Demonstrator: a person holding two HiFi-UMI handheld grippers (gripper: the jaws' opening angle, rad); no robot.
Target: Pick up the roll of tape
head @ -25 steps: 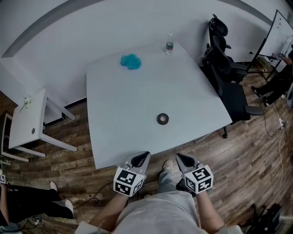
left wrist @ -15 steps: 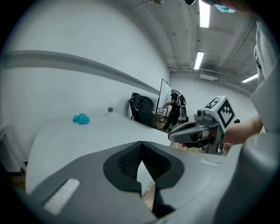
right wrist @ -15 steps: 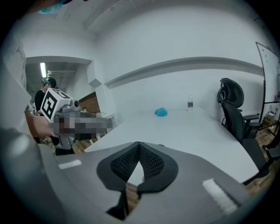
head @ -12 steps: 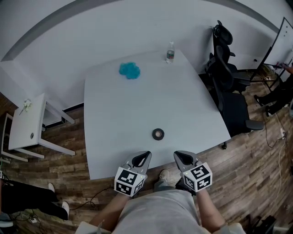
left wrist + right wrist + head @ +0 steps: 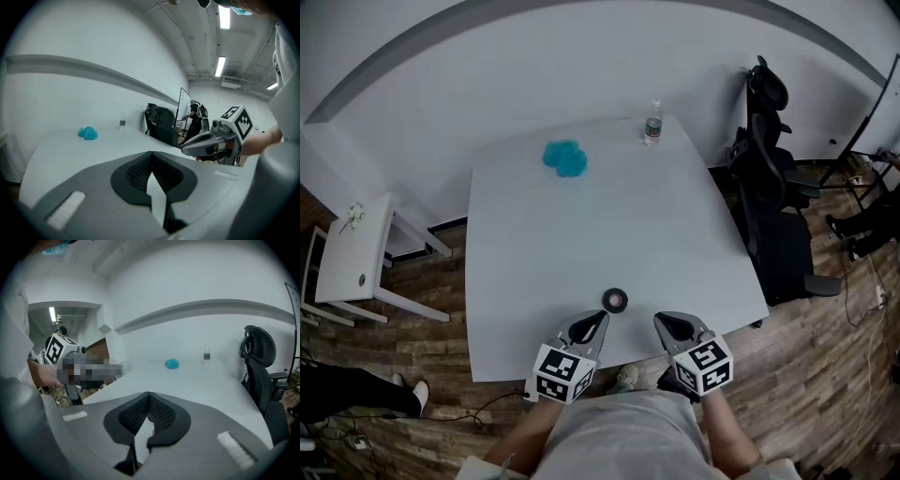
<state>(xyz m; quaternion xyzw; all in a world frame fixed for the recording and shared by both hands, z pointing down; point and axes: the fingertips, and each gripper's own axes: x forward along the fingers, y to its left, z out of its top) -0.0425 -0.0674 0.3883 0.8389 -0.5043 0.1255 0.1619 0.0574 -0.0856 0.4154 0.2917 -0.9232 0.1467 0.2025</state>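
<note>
Right now both claws sit low at the near edge of the counter point(image 5: 600, 225), side by side in front of the person's body. The left claw point(image 5: 589, 324) has its jaws pressed together with nothing between them. The right claw point(image 5: 669, 324) is the same, pads meeting at the tip and empty. Looks like an approach pose: no grab begun, and either one would need to spread before it can take anything. The roll of tape point(image 5: 615, 300) lies flat on the counter just beyond the tips, between the two claws and a bit nearer the left one. It's close to the front edge, so probably an easy reach. Neither gripper view shows it; the claw bodies block the low foreground. Past it is bare counter. A blue cloth point(image 5: 565, 157) and a bottle point(image 5: 652, 123) stand near the far edge, well apart from the tape and out of the way. An office chair point(image 5: 773, 206) sits off the counter's right side, and a side table point(image 5: 352, 253) off its left.
</note>
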